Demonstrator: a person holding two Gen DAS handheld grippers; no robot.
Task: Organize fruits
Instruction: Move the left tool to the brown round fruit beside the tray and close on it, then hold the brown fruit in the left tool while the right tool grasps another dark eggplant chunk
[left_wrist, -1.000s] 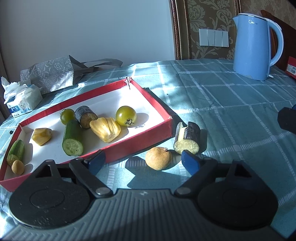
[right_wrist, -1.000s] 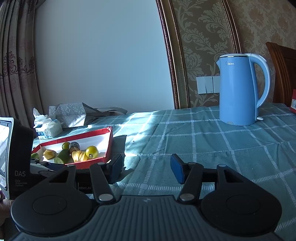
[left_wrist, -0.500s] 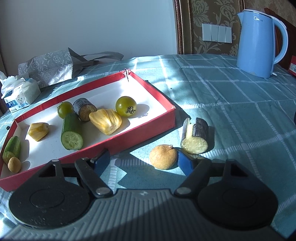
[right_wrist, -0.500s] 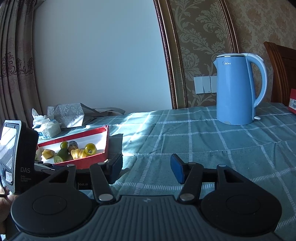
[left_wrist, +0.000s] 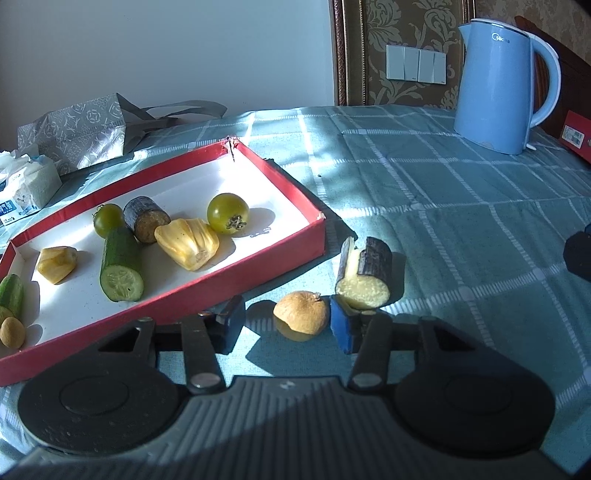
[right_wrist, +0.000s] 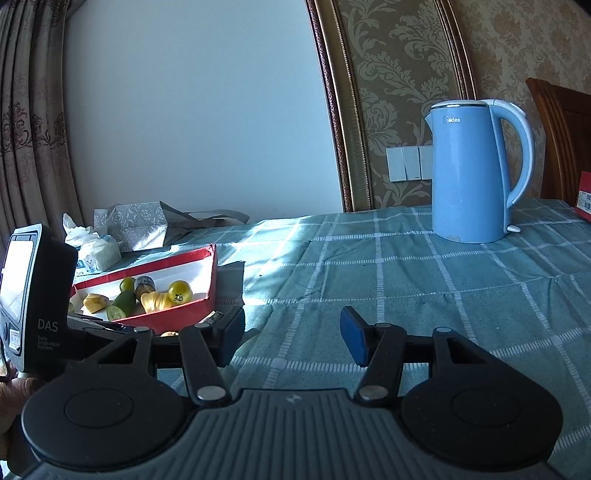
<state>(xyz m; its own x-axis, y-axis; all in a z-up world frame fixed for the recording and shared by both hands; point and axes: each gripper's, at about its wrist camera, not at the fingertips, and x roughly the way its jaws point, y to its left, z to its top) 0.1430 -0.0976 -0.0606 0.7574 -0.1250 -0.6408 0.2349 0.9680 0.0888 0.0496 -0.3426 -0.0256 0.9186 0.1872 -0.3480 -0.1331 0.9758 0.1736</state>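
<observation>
Closing on a tan round fruit (left_wrist: 301, 312), left gripper (left_wrist: 286, 325) jaws have it between them; right pad looks against its skin, left pad still apart. Landmark: red tray (left_wrist: 258, 264) on the table (left_wrist: 461, 229). Inside tray, left to right: small tan fruit (left_wrist: 12, 332), cucumber end (left_wrist: 11, 295), yellow piece (left_wrist: 57, 259), green tomato (left_wrist: 108, 220), cucumber chunk (left_wrist: 121, 264), eggplant stub (left_wrist: 146, 218), yellow jackfruit pod (left_wrist: 187, 243), second green tomato (left_wrist: 227, 213). Just right of tray: tan fruit, then cut eggplant piece (left_wrist: 365, 273). Far right of tray: blue kettle (left_wrist: 498, 85). Right gripper (right_wrist: 291, 338) jaws apart, nothing between.
</observation>
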